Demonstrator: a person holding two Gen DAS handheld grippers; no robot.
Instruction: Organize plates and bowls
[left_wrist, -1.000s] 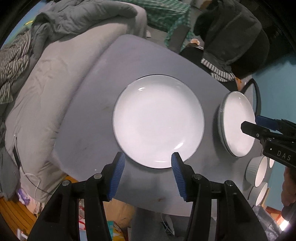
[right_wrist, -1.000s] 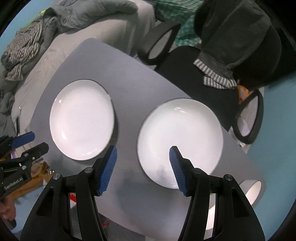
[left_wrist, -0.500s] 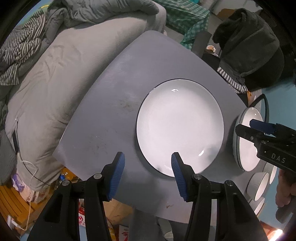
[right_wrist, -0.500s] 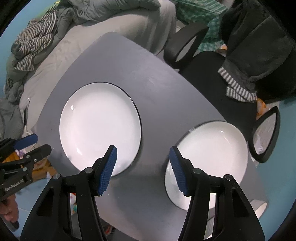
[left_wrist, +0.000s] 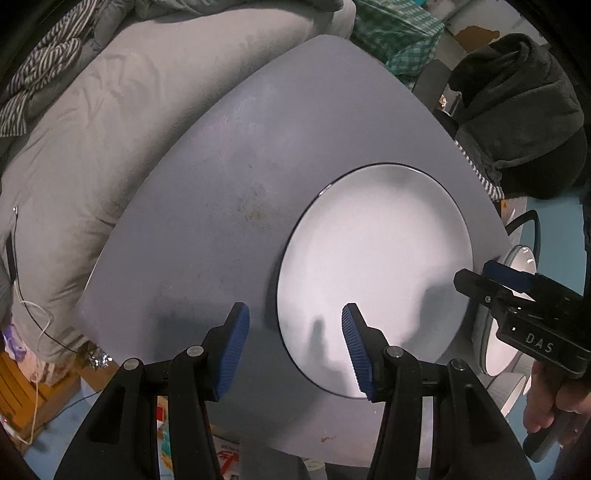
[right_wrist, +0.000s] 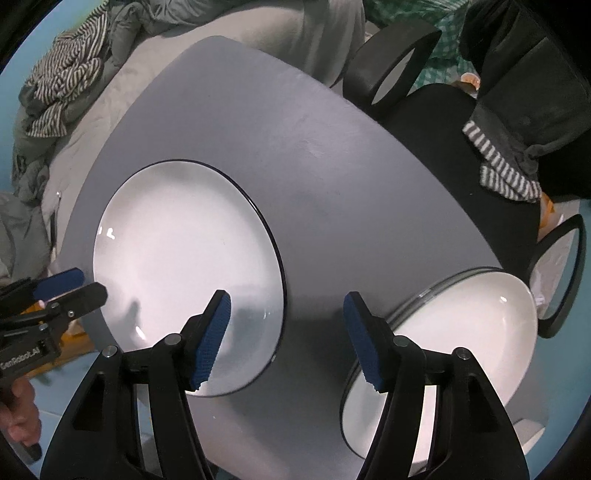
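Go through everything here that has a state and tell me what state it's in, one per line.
Single plate: flat on table, empty, untouched.
Plate stack: at the table's edge, top plate empty.
Left gripper: open, holding nothing, over single plate's rim.
Right gripper: jaws opening, nothing between them.

A single plate (right_wrist: 184, 266) lies on the table (right_wrist: 314, 147) toward its left end, and a stack of plates (right_wrist: 461, 332) lies toward the right end, well apart from it with bare tabletop between. Bedding (left_wrist: 92, 147) lies beyond the table's left edge. A chair (right_wrist: 443, 122) draped with clothing (right_wrist: 517, 74) stands behind the table's far right edge.
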